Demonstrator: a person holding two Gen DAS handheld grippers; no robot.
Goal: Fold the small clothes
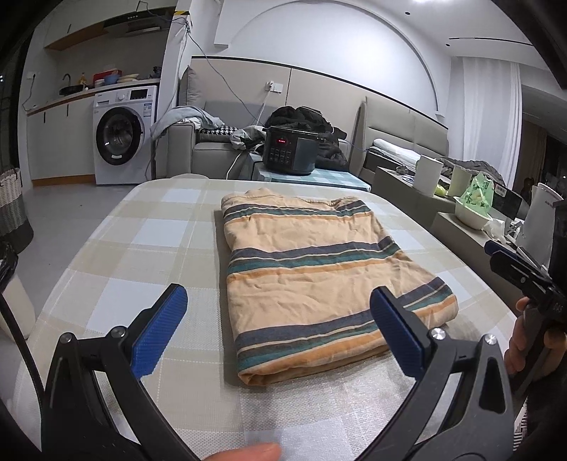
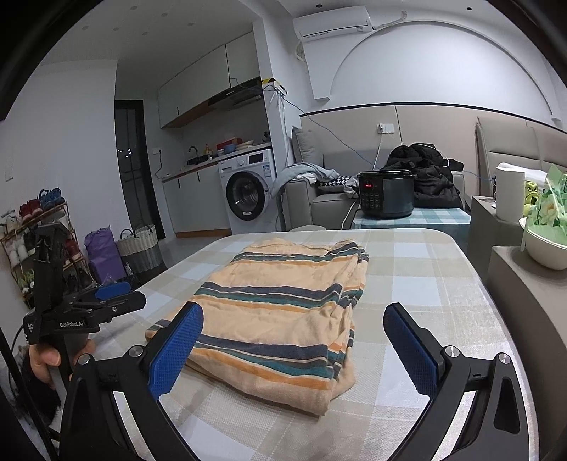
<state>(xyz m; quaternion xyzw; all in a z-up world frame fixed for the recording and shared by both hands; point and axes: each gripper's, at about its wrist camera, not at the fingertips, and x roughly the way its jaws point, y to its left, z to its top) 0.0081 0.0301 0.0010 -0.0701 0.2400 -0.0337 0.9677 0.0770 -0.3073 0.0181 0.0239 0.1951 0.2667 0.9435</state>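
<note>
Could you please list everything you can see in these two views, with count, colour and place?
Striped garment: one, peach with navy, teal and orange stripes, folded flat mid-table.
Table: one, beige and pale-blue check cloth, foreground.
Cooker: one, dark with a red display, on a small checked table beyond.
Washing machine: one, white, under the kitchen counter.
Sofa: one, grey, strewn with clothes and a black coat.
Air conditioner: one, white, high on the wall.
Shoe rack: one, by the left wall.
Woven baskets: two, beside the rack.
Bowl: one, white, on the right ledge.
Left gripper: blue pads, open, over the garment's near edge.
Right gripper: blue pads, open, likewise.
</note>
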